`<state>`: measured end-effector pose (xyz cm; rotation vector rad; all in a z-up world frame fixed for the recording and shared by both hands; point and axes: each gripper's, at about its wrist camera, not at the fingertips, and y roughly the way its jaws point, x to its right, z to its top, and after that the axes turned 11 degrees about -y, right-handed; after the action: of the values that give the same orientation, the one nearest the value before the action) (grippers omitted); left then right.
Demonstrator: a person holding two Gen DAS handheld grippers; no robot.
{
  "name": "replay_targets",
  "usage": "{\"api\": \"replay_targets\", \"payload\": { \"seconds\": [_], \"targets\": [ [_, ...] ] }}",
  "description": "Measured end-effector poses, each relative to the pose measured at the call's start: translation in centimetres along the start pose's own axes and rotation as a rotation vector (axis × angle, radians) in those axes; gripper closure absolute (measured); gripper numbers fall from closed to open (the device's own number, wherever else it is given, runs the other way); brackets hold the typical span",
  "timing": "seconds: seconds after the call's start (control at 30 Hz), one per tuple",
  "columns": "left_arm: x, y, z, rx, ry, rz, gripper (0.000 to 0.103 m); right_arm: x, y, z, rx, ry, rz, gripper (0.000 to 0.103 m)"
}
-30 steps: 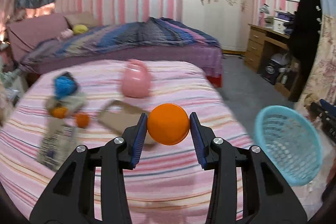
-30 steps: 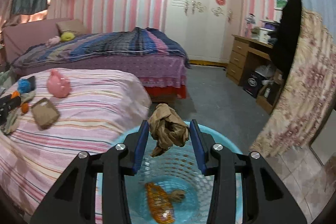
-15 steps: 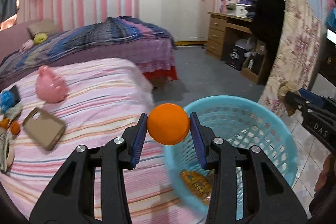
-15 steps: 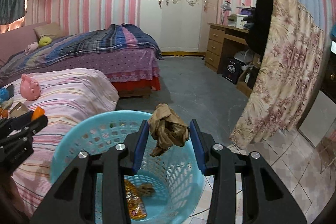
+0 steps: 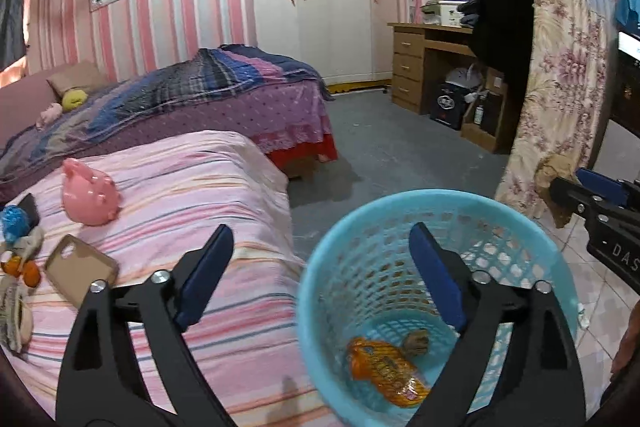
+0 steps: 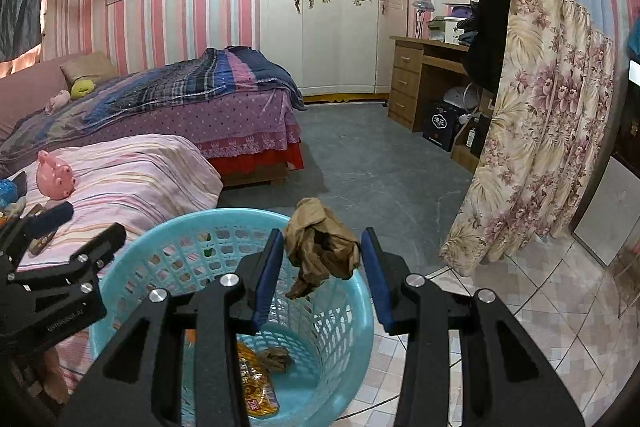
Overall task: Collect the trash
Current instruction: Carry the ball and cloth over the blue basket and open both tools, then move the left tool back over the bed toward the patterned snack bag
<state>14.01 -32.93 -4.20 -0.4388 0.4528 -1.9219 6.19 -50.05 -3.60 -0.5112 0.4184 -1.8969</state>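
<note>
Left gripper, jaws opening with nothing between them, tilts over my one blue basket; right gripper pinches one crumpled brown paper above two scraps.

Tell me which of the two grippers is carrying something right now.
The right gripper: its blue pads clamp a crumpled brown paper wad above the blue basket. The left gripper is opening, with nothing between its pads.

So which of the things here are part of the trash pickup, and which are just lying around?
Part of the job:
blue basket
crumpled brown paper, pinched in the right gripper
orange wrapper in the basket
left gripper, jaws opening, nothing between them

Lying about:
pink piggy bank
phone case
</note>
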Motion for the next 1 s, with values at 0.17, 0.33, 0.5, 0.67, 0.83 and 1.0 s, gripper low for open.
{"api": "replay_targets", "payload": {
  "seconds": [0.17, 0.33, 0.5, 0.67, 0.83, 1.0],
  "targets": [
    [-2.1, -0.8, 0.6, 0.033, -0.015, 0.057, 0.008, -1.0, 0.3, 0.1, 0.000, -0.014, 0.011, 0.060],
    [-4.9, -1.6, 0.9, 0.042, -0.042, 0.097, 0.006, -2.0, 0.2, 0.4, 0.020, -0.006, 0.019, 0.050],
    [-7.6, -2.7, 1.1, 0.043, -0.083, 0.124, 0.006, -3.6, 0.0, 0.9, 0.045, -0.018, 0.007, 0.024],
    [-9.8, -4.0, 1.2, 0.062, -0.092, 0.171, 0.006, -4.9, 0.1, 1.4, 0.045, -0.030, 0.020, 0.016],
    [-12.6, -5.6, 1.4, 0.077, -0.103, 0.230, 0.006, -6.5, -0.1, 1.8, 0.052, -0.043, 0.044, 0.015],
    [-16.8, -7.3, 1.4, 0.086, -0.137, 0.298, 0.006, -9.0, -0.3, 2.3, 0.061, -0.069, 0.082, 0.015]
  ]
}}
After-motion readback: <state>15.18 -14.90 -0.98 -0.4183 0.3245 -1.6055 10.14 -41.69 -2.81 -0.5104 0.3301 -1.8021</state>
